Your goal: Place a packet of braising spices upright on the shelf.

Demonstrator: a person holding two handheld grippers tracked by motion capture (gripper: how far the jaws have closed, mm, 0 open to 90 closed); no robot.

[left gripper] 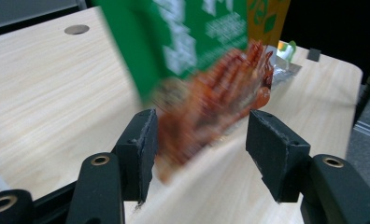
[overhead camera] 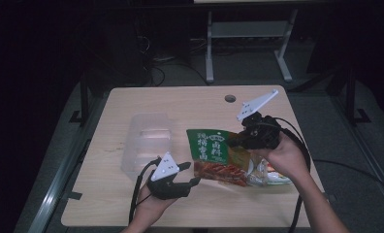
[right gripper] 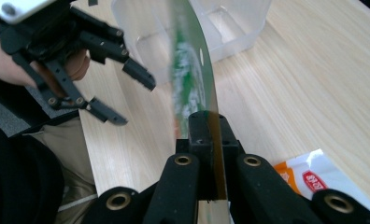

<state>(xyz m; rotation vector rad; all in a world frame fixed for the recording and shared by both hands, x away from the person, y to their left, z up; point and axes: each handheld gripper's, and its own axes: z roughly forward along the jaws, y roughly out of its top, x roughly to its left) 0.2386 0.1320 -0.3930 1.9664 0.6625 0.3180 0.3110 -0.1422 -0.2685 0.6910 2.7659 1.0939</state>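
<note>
so far the green seasoning packet (overhead camera: 210,148) is off the desk (overhead camera: 190,104) and in the air, pinched at its right-hand edge by the right gripper (overhead camera: 236,141), whose jaws are clenched flat on the foil, as the right gripper view (right gripper: 192,84) shows edge-on. the left gripper (overhead camera: 192,174) sits just below and to the left of the packet with its jaws released; in the left gripper view the packet's red lower corner (left gripper: 206,116) hangs between the two pads without either one pressing on it. judging from this, the pick-up is done and the packet rests with the right hand alone. what seems left is getting it into the clear plastic container (overhead camera: 149,141), which stands on the desk just left of the packet and looks empty. more packets (overhead camera: 272,175) lie on the desk under the right hand, so i'd guess those are still to be packed too. the work looks near its start, not its end.
</note>
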